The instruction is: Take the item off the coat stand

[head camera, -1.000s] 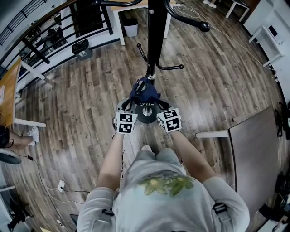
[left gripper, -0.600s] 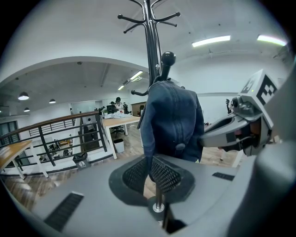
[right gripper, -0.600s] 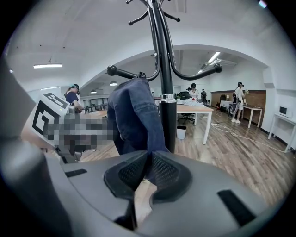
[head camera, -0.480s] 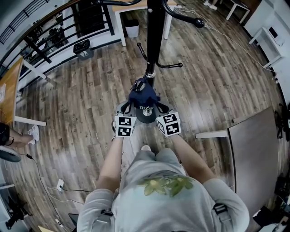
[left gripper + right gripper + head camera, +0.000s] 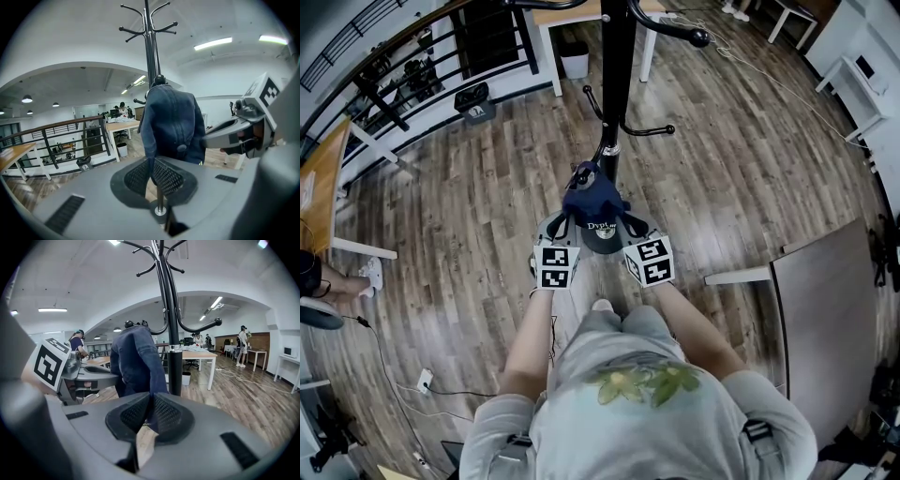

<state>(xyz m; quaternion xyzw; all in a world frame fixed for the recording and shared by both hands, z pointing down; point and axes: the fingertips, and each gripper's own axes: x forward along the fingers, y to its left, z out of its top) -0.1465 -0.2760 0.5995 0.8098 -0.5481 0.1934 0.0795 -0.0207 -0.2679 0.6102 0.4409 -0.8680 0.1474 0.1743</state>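
Note:
A dark blue denim cap (image 5: pixel 593 200) hangs close to the black coat stand's pole (image 5: pixel 617 56), with white print on its near side. My left gripper (image 5: pixel 570 228) and right gripper (image 5: pixel 625 228) hold it from either side, just below it in the head view. In the left gripper view the pads are shut on the hanging edge of the cap (image 5: pixel 171 122), with a hook's knob (image 5: pixel 159 78) showing just above its crown. The right gripper (image 5: pixel 151 416) is likewise shut on the fabric of the cap (image 5: pixel 136 362), beside the pole (image 5: pixel 174 366).
Other hook arms (image 5: pixel 669 129) of the stand stick out around the pole. A grey table (image 5: pixel 830 319) is at the right and a white table (image 5: pixel 581 19) stands beyond the stand. A black railing (image 5: pixel 403 80) runs at the upper left, with cables (image 5: pixel 394 394) on the wooden floor.
Both grippers and the cap have shifted slightly toward the person, away from the stand's hooks. Both grips are unchanged.

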